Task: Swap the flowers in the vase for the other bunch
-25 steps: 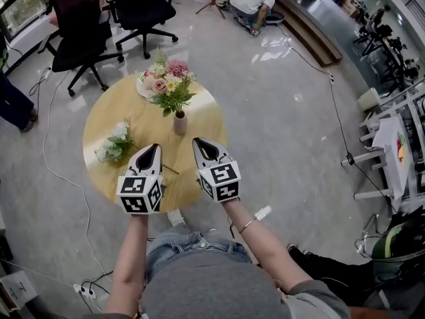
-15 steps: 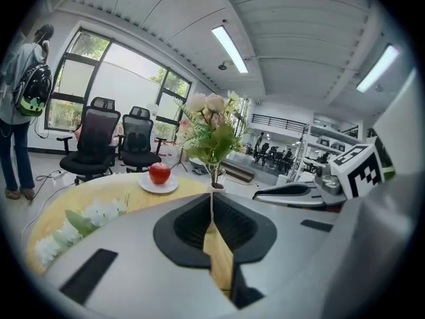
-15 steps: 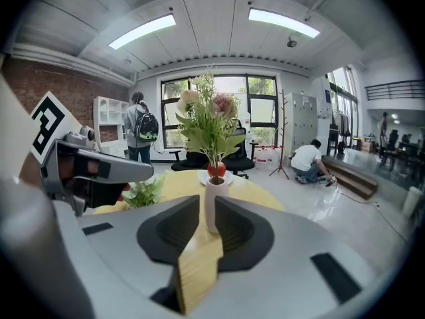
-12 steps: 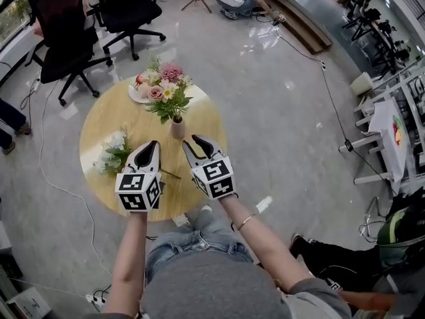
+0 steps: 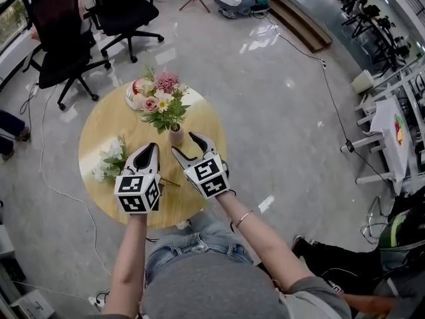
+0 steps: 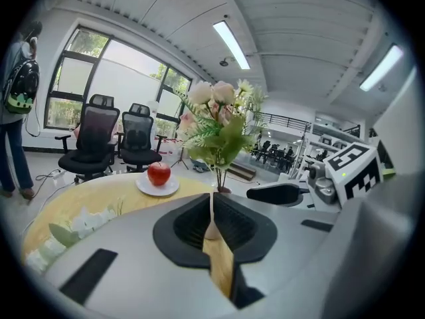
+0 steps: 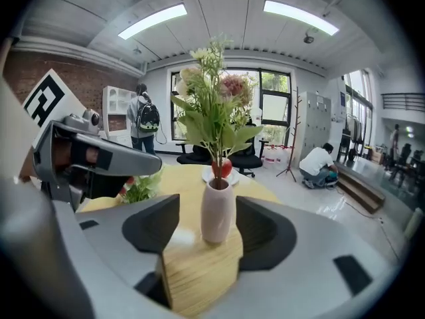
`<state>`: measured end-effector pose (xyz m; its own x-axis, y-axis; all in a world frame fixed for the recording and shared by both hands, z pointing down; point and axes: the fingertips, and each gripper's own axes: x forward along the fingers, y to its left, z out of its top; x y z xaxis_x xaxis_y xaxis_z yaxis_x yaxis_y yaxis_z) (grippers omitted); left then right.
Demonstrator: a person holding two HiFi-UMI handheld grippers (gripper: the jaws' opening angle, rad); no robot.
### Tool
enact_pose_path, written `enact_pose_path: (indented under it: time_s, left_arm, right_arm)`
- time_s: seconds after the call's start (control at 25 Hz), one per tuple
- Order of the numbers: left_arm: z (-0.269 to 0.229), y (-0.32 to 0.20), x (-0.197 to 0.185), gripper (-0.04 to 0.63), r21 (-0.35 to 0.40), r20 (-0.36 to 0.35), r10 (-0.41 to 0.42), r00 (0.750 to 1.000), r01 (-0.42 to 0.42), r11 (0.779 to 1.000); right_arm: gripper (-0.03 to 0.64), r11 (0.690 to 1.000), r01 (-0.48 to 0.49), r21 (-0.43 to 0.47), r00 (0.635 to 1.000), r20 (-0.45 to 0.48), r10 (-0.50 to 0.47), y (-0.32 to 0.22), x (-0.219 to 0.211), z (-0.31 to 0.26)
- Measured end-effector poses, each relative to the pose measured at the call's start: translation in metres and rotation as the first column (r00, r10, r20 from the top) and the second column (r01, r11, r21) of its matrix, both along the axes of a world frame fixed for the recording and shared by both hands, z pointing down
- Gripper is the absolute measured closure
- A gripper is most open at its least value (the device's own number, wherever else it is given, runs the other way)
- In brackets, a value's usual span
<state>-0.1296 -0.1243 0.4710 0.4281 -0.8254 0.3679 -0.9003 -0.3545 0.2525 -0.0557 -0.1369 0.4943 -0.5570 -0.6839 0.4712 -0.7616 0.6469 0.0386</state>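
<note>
Jaws of the right gripper (image 7: 209, 230) have just been opening and stand wide, framing the pale pink vase (image 7: 218, 211) without pressing it. Pink and white flowers (image 5: 161, 102) fill the vase on the round wooden desk (image 5: 199, 118). Left of the vase, the left gripper (image 5: 151, 149) has its jaws closed and empty. Farther left lies the white bunch (image 5: 109, 163).

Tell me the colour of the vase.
The vase is pale pink, clearest in the right gripper view.
</note>
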Motion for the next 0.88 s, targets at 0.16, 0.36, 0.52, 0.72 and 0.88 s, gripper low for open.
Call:
enact_pose_path:
  time_s: [0.16,0.36,0.52,0.72,0.88]
  left_arm:
    - [-0.001,-0.007,0.0,0.561,-0.006,-0.017,-0.011,1.0,0.011,1.0]
    - [0.001,-0.013,0.001,0.545,-0.025,-0.07,-0.022,0.997,0.02,0.999]
    - [0.004,-0.02,0.004,0.545,-0.037,-0.074,-0.032,0.997,0.029,0.999]
    - [0.009,-0.025,0.005,0.545,-0.044,-0.073,-0.043,0.996,0.04,0.998]
    - [0.009,-0.027,0.011,0.509,-0.053,-0.111,-0.032,0.993,0.026,0.998]
  right_arm:
    - [0.353,1.0,0.018,0.001,0.999,-0.036,-0.018,-0.014,-0.001,0.009]
    - [0.351,0.996,0.089,0.011,0.993,-0.078,-0.088,-0.026,-0.007,0.015]
    - [0.351,0.992,0.128,0.017,0.989,-0.079,-0.127,-0.034,-0.013,0.018]
    - [0.351,0.988,0.153,0.017,0.986,-0.074,-0.151,-0.043,-0.019,0.026]
    - [0.352,0.987,0.16,0.022,0.984,-0.078,-0.157,-0.047,-0.017,0.029]
